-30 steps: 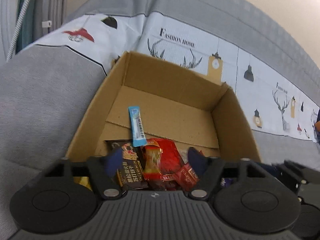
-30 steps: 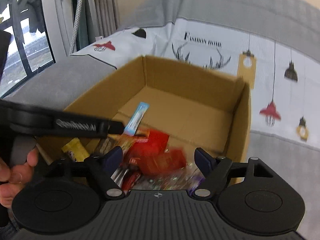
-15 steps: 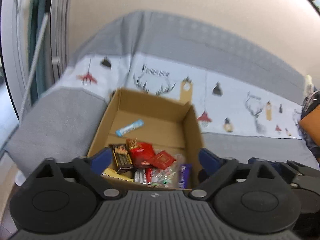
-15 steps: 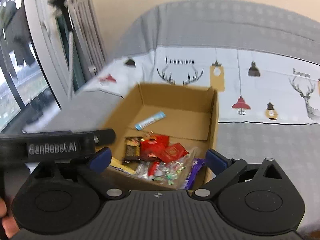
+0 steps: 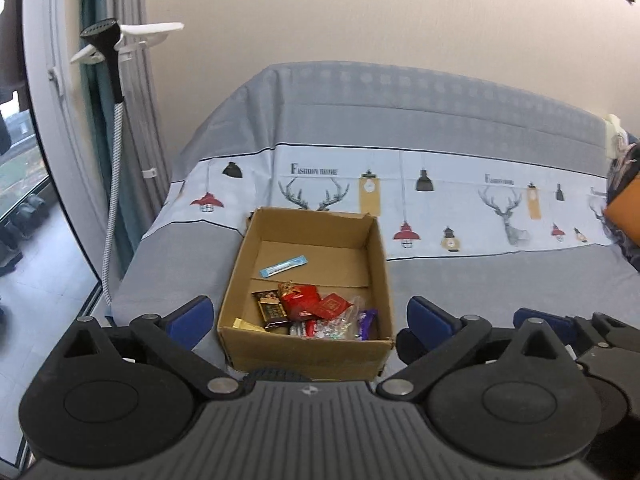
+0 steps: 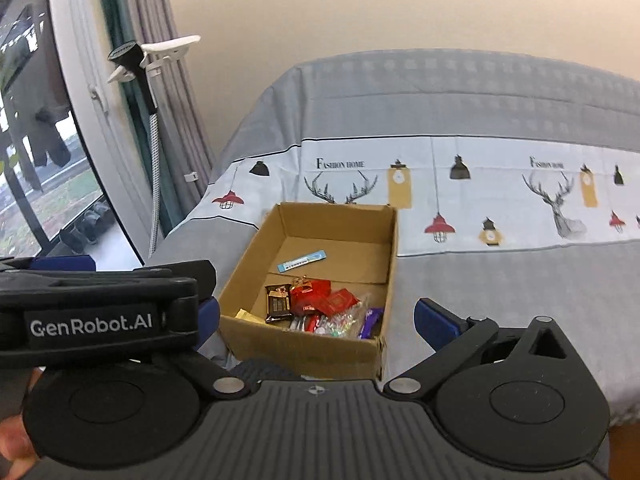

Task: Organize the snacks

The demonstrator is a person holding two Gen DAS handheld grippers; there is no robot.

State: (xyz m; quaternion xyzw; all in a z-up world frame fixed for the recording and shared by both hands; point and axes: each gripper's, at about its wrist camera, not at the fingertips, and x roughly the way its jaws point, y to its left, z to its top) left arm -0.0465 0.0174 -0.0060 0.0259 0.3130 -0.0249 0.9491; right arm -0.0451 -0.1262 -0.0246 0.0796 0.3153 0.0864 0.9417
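A brown cardboard box [image 5: 304, 354] stands on the bed. Its near half holds a heap of snacks: red packets [image 5: 304, 300], a dark chocolate bar [image 5: 273, 309], a purple wrapper [image 5: 367, 322] and a yellow packet [image 5: 245, 325]. A blue stick [image 5: 283, 267] lies alone farther back. My left gripper [image 5: 310, 320] hovers above and short of the box, its jaws opening wide with nothing between them. In the right wrist view the same box [image 6: 304, 354] sits ahead of my right gripper [image 6: 320, 316], which is open and holds nothing. The left gripper's body [image 6: 100, 304] covers its left finger.
The bed wears a grey and white sheet [image 5: 460, 200] printed with deer and lamps. A window, curtains and a steamer head on a hose [image 5: 106, 40] stand at the left. An orange object [image 5: 624, 212] is at the right edge. A hand [image 6: 12, 444] shows at the bottom left.
Both grippers have drawn back and risen from just over the snacks, so the whole box now looks small. Their jaws have spread wider. The snacks stay in the box.
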